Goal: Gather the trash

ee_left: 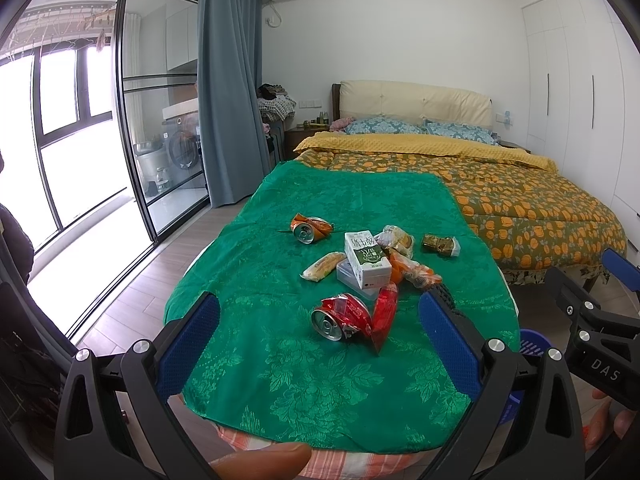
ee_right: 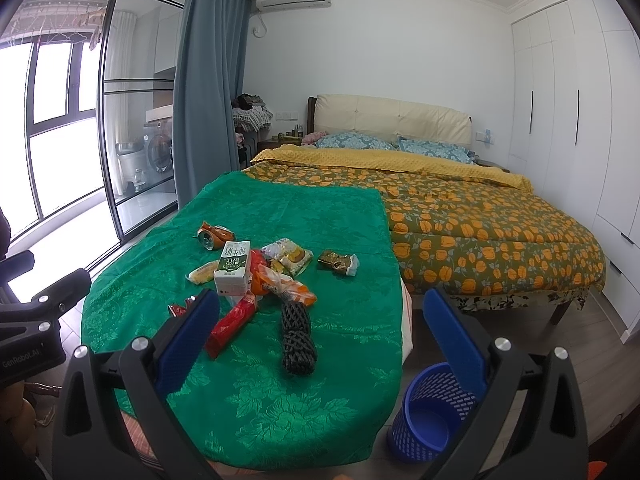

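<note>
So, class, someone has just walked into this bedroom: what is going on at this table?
A person holds a left gripper and a right gripper, jaws open and empty, over a table with a green cloth. Trash lies untouched in a heap: a crushed red can, a crushed orange can, a milk carton, snack wrappers and a black foam net. An empty blue basket waits on the floor beside the table.

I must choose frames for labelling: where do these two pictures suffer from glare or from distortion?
Left wrist view: the window is blown out white; the green cloth bulges from fisheye. Right wrist view: window also overexposed, wardrobe lines curve; the milk carton stays sharp.
</note>
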`<state>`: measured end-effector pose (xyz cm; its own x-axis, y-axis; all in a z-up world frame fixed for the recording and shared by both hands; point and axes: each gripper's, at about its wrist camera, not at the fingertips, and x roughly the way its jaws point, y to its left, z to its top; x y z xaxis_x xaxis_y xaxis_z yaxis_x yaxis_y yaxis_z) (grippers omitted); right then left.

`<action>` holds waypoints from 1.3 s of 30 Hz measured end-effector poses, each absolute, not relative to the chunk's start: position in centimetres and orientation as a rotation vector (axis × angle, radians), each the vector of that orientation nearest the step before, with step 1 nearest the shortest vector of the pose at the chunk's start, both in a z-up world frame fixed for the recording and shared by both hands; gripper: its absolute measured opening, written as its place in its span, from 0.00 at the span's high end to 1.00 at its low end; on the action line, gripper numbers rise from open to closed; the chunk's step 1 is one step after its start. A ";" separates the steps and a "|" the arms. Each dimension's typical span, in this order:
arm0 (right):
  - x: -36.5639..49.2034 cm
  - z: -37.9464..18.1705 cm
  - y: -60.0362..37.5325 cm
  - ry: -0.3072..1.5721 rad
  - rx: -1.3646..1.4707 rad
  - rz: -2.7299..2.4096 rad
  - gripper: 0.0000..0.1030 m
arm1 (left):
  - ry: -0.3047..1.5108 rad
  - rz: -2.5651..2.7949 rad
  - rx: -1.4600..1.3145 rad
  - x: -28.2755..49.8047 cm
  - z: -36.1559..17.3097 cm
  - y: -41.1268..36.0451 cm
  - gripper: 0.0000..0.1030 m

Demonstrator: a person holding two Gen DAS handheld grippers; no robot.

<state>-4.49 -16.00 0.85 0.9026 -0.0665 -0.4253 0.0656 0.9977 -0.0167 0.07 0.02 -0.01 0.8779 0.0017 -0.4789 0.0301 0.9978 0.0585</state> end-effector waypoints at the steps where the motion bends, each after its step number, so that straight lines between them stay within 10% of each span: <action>1: -4.5 0.8 -16.0 0.440 -0.002 -0.068 0.04 | 0.500 -0.015 0.065 0.1 0.0 0.0 0.04; 39: -3.6 -1.3 -16.9 0.485 -0.010 -0.108 0.04 | 0.597 0.095 0.074 2.3 -4.5 3.9 0.04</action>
<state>-3.63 -16.92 -1.29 0.8790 -0.1061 -0.4649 0.1015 0.9942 -0.0351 2.33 3.86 -4.48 0.8232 0.1105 -0.5570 -0.0677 0.9930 0.0968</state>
